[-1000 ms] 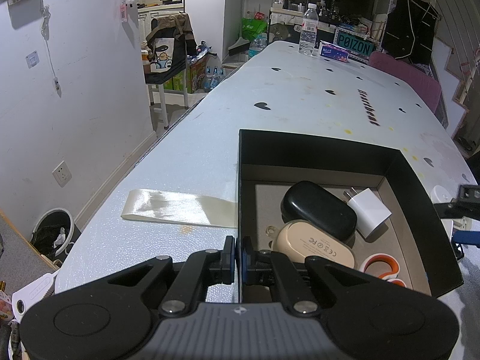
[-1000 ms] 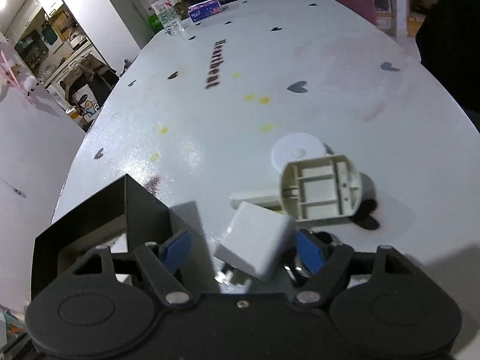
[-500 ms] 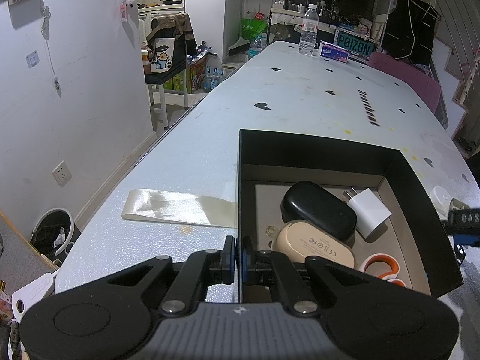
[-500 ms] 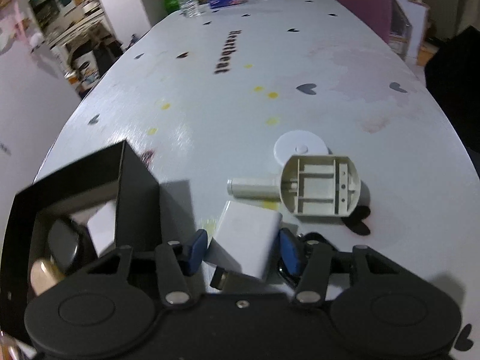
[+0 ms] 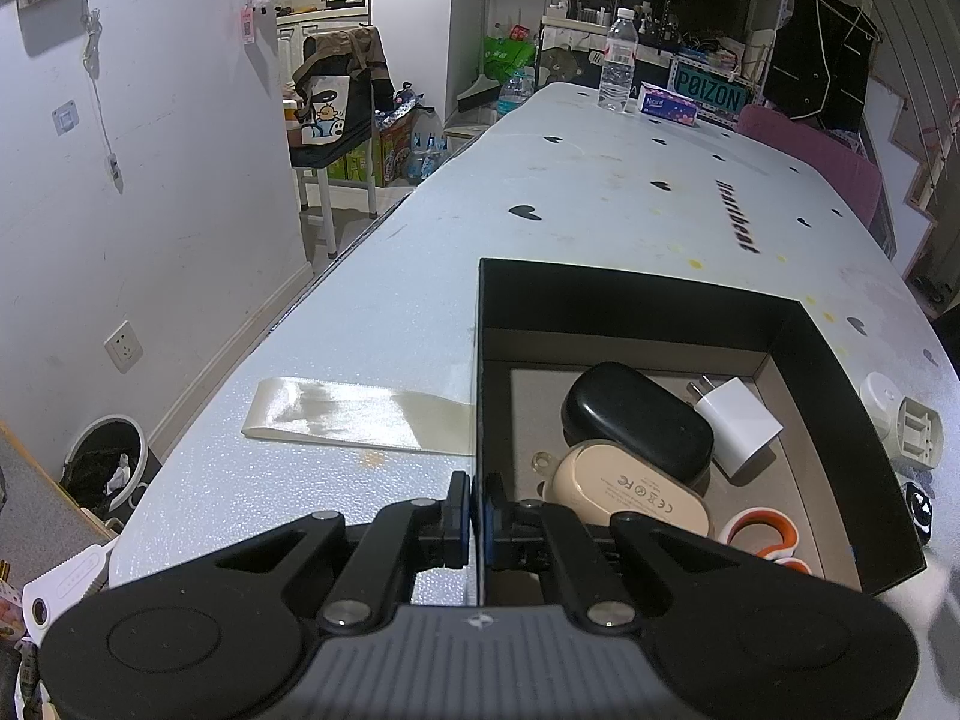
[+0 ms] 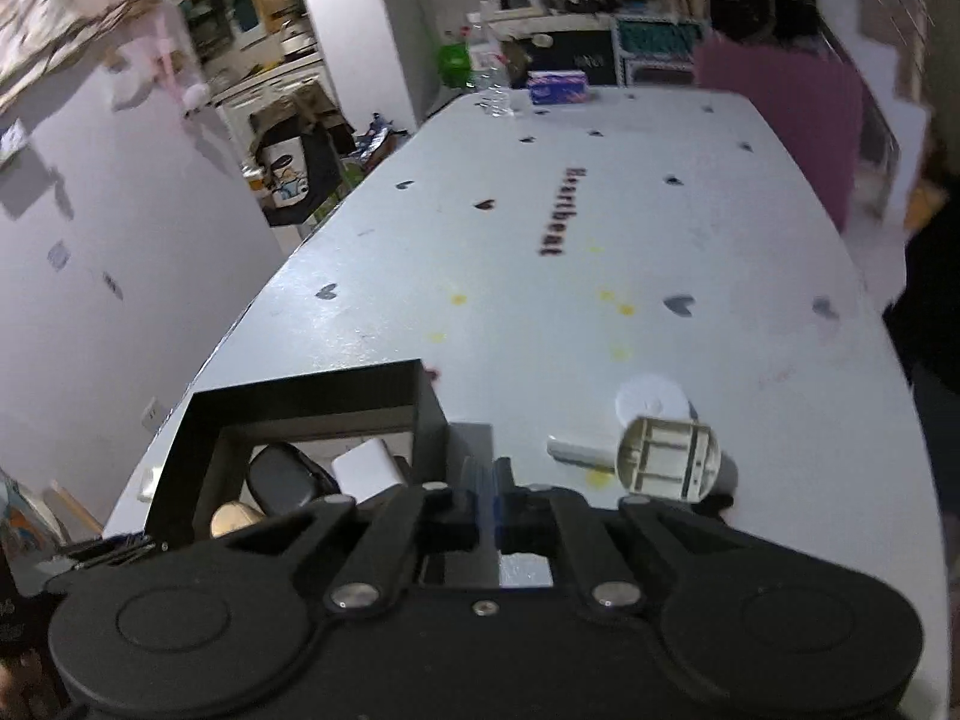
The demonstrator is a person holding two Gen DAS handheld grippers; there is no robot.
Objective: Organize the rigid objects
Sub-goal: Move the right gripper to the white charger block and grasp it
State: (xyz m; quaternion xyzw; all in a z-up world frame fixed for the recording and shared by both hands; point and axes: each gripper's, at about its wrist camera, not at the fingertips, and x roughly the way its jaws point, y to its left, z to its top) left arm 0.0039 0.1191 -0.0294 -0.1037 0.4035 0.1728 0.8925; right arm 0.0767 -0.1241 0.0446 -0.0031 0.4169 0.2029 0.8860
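Two grippers in play: left gripper point(image 5: 474, 510) clamped on the near wall of the box point(image 5: 636, 294), steadying it; right gripper point(image 6: 487, 495) pads together, nothing between them. Box holds black case point(image 5: 636, 420), beige case, white charger point(image 5: 741, 423). Next candidate — battery holder point(image 6: 669, 459) on the table point(image 6: 540, 312), right of the box. Likely light, stiff plastic, hollow; pinch across its flat sides, not the thin ribs.
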